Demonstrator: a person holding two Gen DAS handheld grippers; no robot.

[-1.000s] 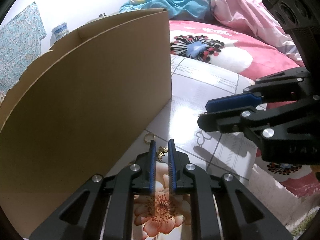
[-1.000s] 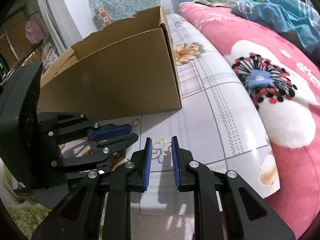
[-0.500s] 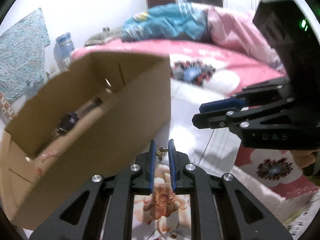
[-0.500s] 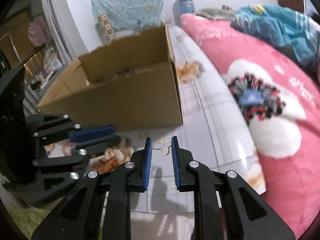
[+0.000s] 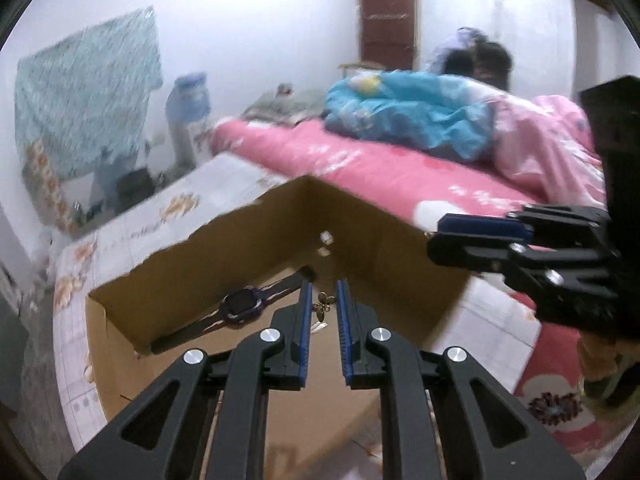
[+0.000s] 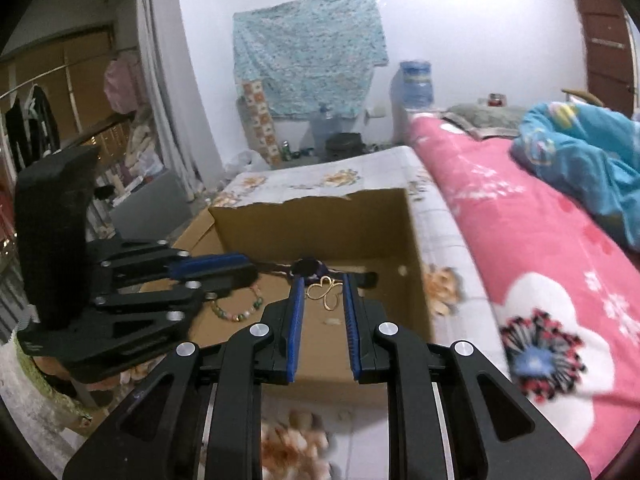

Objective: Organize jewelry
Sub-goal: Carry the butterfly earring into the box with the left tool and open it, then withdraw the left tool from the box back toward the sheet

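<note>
Jewelry here is two tiny charms, each pinched near the tips of a narrowly closed gripper. The left gripper clamps a bronze flower charm; the right gripper clamps a gold wire butterfly. Both hang over the open cardboard box, where a watch and bead bracelet lie just ahead. They look featherlight, thin, bendable and slippery, so a gentle pinch across the flat middle seems safest.
</note>
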